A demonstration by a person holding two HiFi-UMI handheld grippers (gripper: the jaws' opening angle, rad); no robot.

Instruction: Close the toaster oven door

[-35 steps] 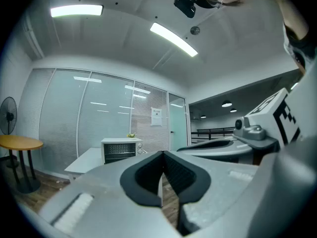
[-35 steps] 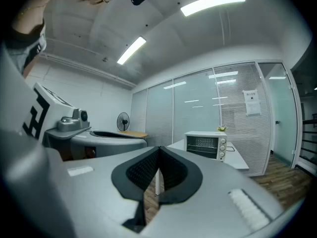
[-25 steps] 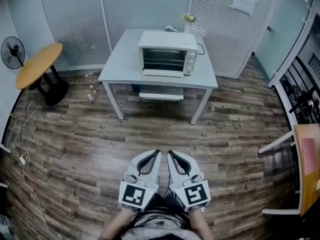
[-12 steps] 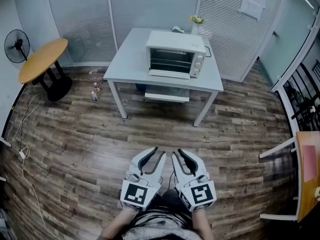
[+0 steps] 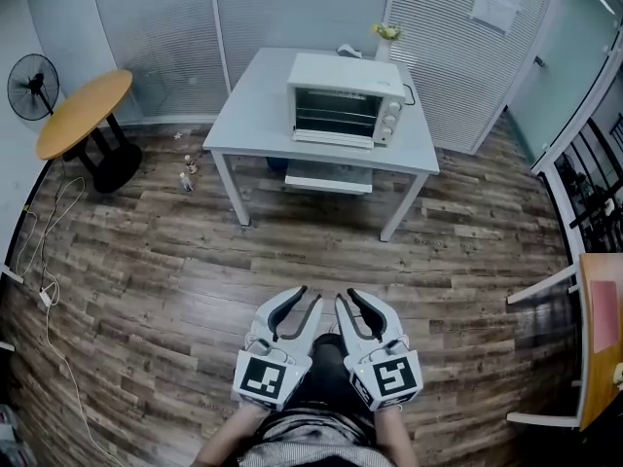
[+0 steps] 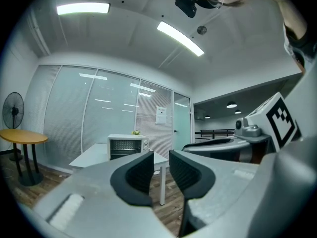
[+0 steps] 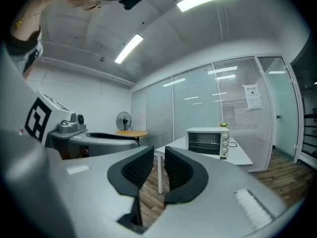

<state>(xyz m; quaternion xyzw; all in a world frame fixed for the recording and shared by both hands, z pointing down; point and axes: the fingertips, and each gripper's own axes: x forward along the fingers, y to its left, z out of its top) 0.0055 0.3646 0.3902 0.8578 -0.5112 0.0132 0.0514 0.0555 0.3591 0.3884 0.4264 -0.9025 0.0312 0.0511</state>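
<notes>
A white toaster oven (image 5: 346, 98) stands on the white table (image 5: 255, 105) across the room, its glass door (image 5: 334, 139) folded down and open. It also shows small and far off in the left gripper view (image 6: 128, 147) and the right gripper view (image 7: 208, 143). My left gripper (image 5: 300, 301) and right gripper (image 5: 352, 301) are held side by side low in front of my body, far from the table, pointing towards it. Both have just been opening; their jaws stand a little apart with nothing between them (image 6: 161, 165) (image 7: 159, 165).
Wooden floor lies between me and the table. A round wooden table (image 5: 83, 115) and a fan (image 5: 32, 86) stand at the left, with a cable (image 5: 49, 251) on the floor. Another wooden tabletop (image 5: 602, 329) is at the right edge. A small vase (image 5: 389, 35) sits behind the oven.
Both grippers' jaws, closed together a second ago, have parted. The head view has shifted slightly, so the table sits a little further right and up in the picture.
</notes>
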